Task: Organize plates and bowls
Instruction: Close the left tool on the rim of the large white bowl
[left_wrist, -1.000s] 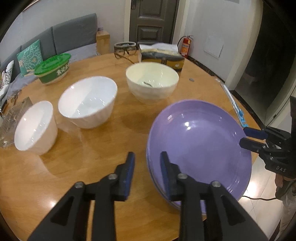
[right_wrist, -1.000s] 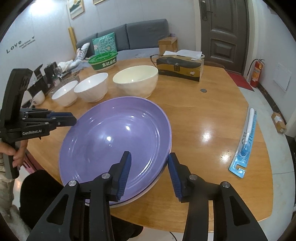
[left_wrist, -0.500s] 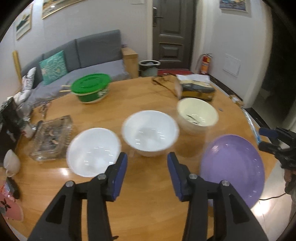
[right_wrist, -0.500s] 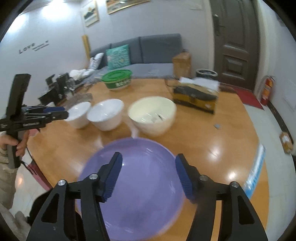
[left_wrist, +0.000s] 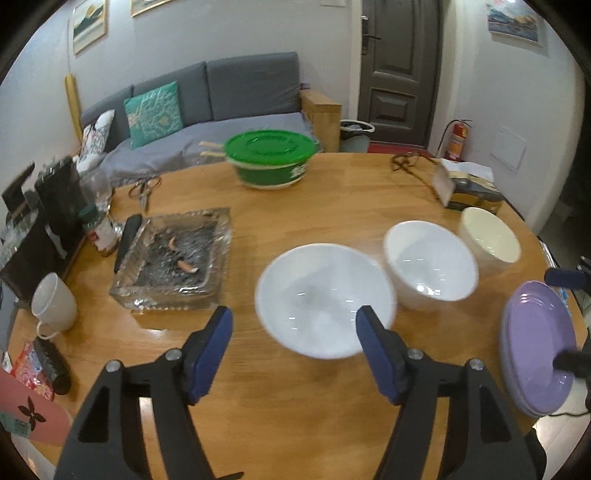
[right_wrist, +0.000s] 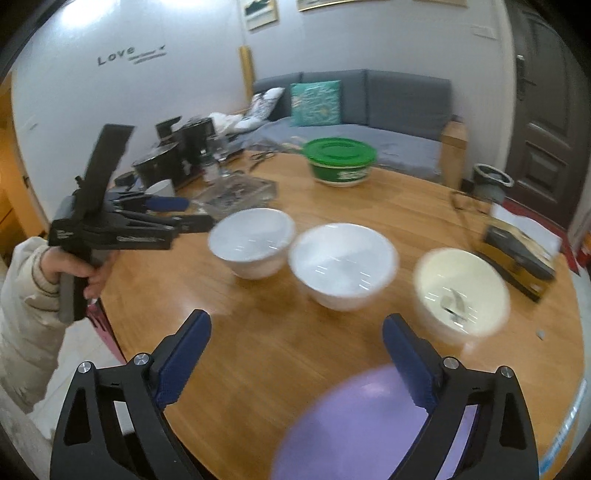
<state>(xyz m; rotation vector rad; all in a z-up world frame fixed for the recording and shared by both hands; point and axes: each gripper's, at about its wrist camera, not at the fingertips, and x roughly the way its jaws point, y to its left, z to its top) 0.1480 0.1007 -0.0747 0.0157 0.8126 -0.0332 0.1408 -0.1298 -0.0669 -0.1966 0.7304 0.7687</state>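
Three bowls stand in a row on the round wooden table (left_wrist: 332, 406): a small white bowl (left_wrist: 325, 299) (right_wrist: 253, 240), a larger white bowl (left_wrist: 430, 267) (right_wrist: 343, 262) and a cream bowl (left_wrist: 489, 238) (right_wrist: 460, 291). Stacked purple plates (left_wrist: 535, 343) (right_wrist: 369, 424) lie at the table's near right edge. My left gripper (left_wrist: 293, 350) is open and empty, just short of the small white bowl. My right gripper (right_wrist: 295, 354) is open and empty, above the table between the plates and the bowls. The left gripper also shows in the right wrist view (right_wrist: 177, 214).
A green lidded container (left_wrist: 271, 158) stands at the far side. A glass ashtray (left_wrist: 177, 258), a white mug (left_wrist: 55, 304) and dark items crowd the left side. A tissue box (left_wrist: 469, 188) and glasses (left_wrist: 406, 162) are at the far right.
Both grippers have pulled back and up from the purple plates and opened wider. The left one has swung left and now faces the small white bowl.
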